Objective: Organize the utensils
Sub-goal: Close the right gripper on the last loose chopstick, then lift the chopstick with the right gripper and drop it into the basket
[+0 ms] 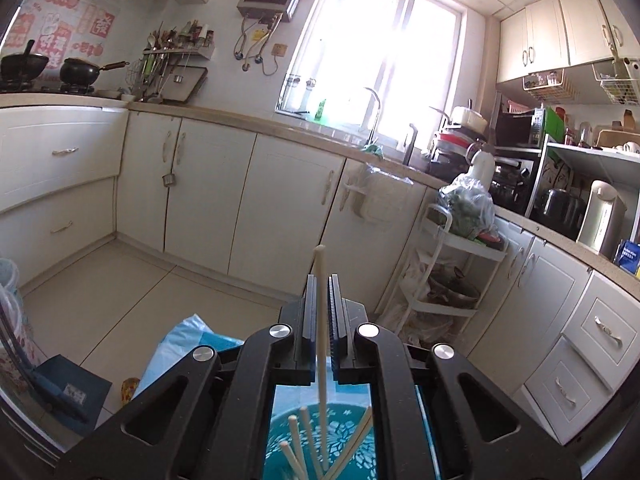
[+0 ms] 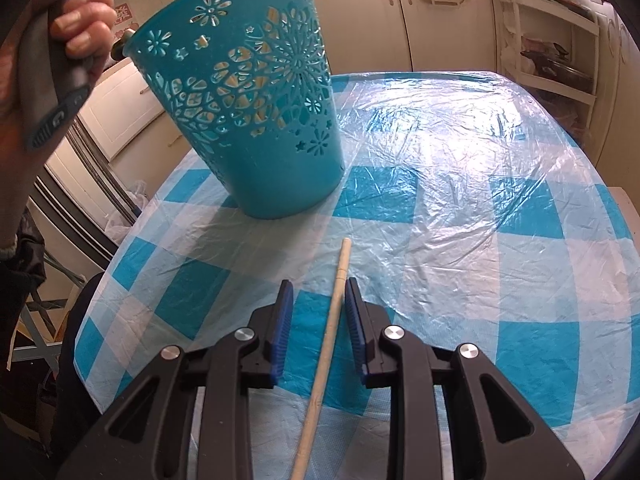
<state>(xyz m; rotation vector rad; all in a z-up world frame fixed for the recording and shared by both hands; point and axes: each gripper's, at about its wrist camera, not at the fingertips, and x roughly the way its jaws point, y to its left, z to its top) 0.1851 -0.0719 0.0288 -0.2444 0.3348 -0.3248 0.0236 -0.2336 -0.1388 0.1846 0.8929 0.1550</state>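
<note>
My left gripper (image 1: 320, 280) is shut on a pale wooden chopstick (image 1: 321, 320) that stands nearly upright between the blue pads. Its lower end reaches into the teal cut-out basket (image 1: 360, 460) right below, where several more chopsticks (image 1: 306, 436) lean. In the right wrist view the same basket (image 2: 256, 120) stands on the checked table at the upper left. My right gripper (image 2: 318, 286) hovers low over the table with its jaws apart. Another chopstick (image 2: 338, 292) lies on the cloth between them, close to the right pad and not squeezed.
A blue-and-white checked cloth under clear plastic (image 2: 460, 200) covers the table. A hand (image 2: 76, 20) grips the left tool's handle beside the basket. White cabinets (image 1: 208, 200) line the kitchen, and a white trolley (image 1: 452, 264) stands beyond the table.
</note>
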